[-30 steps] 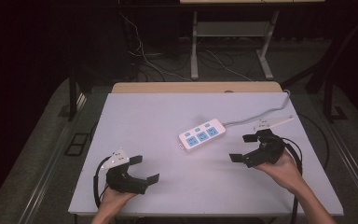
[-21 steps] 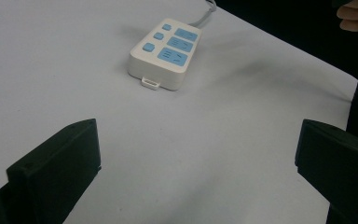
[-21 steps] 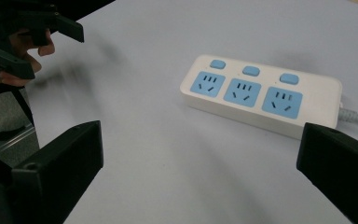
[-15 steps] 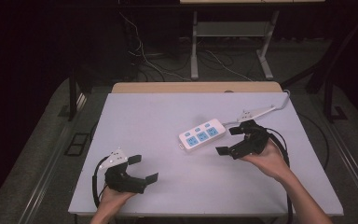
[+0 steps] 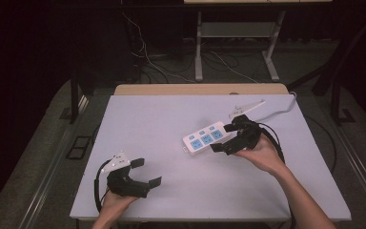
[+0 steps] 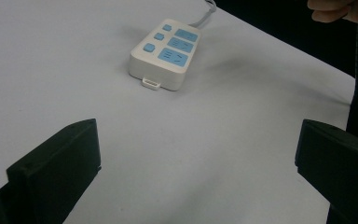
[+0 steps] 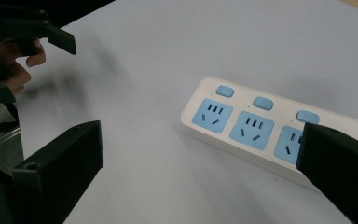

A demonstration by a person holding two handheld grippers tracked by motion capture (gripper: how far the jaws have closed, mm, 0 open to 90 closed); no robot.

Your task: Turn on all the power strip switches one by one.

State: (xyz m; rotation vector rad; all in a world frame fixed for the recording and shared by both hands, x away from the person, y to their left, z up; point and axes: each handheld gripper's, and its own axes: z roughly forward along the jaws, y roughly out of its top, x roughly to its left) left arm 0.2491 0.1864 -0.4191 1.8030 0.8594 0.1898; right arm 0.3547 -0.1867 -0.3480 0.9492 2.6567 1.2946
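White table (image 5: pixel 171 124), seen from the high view, bearing one loose thing and both tools; its bare middle leaves room to slide or turn that thing; beyond the far edge, a wooden strip (image 5: pixel 200 89) and a dark floor with cables.

Power strip (image 5: pixel 206 138), white with three blue sockets and three blue buttons, lying flat and face up on the right half of the table, sockets toward the ceiling so that they can be reached from above; long axis diagonal, running from the near-left end, which carries a small tab, to the far-right end, where a pale cord (image 5: pixel 279 112) leaves toward the table's far right corner; in the left gripper view (image 6: pixel 166 53) the tab end points toward the camera; in the right gripper view (image 7: pixel 270 130) the strip lies across the frame, its right part partly behind one jaw.

Right gripper (image 5: pixel 230 138), held in the person's right hand (image 5: pixel 262 155) just beside the strip's cord end, jaws spread wide and holding nothing; one jaw stands on the near side of the strip; whether it touches the casing cannot be told; judged as an approach to clasp the strip across its short width.

Left gripper (image 5: pixel 145 172), held low near the table's front left edge, well apart from the strip, jaws wide open and empty; judged as parked, aimed toward the strip and keeping clear of the other hand's work.
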